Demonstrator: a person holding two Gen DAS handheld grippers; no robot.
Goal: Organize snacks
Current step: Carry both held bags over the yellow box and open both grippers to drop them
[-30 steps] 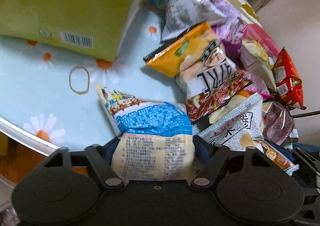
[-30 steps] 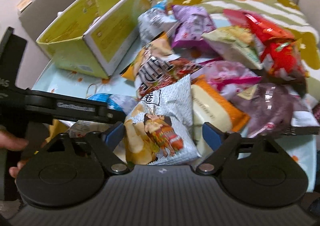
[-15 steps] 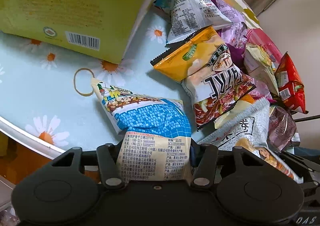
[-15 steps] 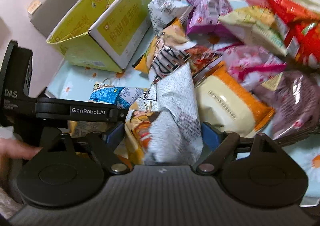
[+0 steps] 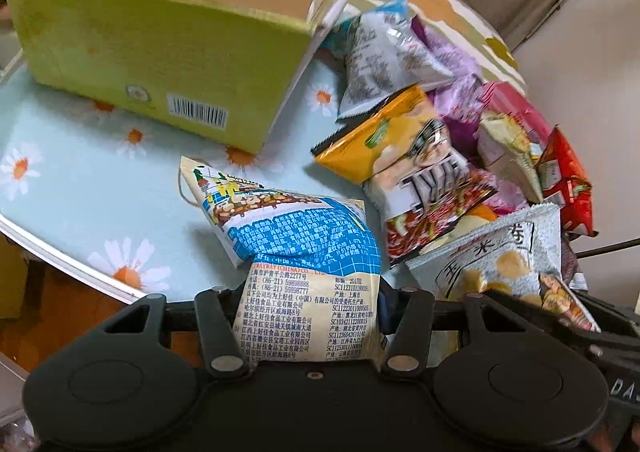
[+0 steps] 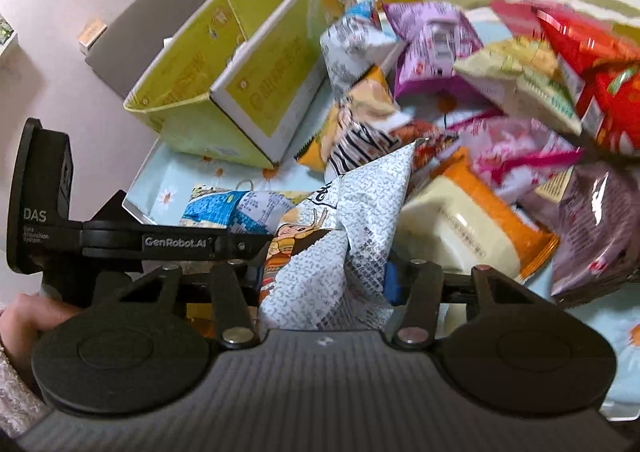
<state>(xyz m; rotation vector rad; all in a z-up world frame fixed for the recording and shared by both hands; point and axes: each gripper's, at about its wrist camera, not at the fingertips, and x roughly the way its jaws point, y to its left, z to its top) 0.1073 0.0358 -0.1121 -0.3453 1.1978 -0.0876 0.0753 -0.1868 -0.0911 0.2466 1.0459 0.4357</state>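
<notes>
The left gripper (image 5: 312, 316) is closed on the near end of a blue-and-white foil snack packet with a cream printed panel (image 5: 296, 236); both pads press its sides, and its far end slopes down toward the near edge of the worktop (image 5: 80, 188), a pale blue surface printed with daisies. The right gripper (image 6: 326, 280) has just been closing, and its jaws now pinch the lower part of a crumpled white speckled snack bag with a cartoon figure (image 6: 352, 220), which stands up between them. An open yellow-green cardboard box (image 5: 160, 44) sits toward the far left edge of the worktop, beyond the blue-and-white packet and apart from it. A heap of mixed snack bags (image 6: 500, 100) covers the right side of the worktop, just beyond the white speckled bag. A hand (image 6: 28, 316) grips the handle of the left gripper at the lower left of the right wrist view.
</notes>
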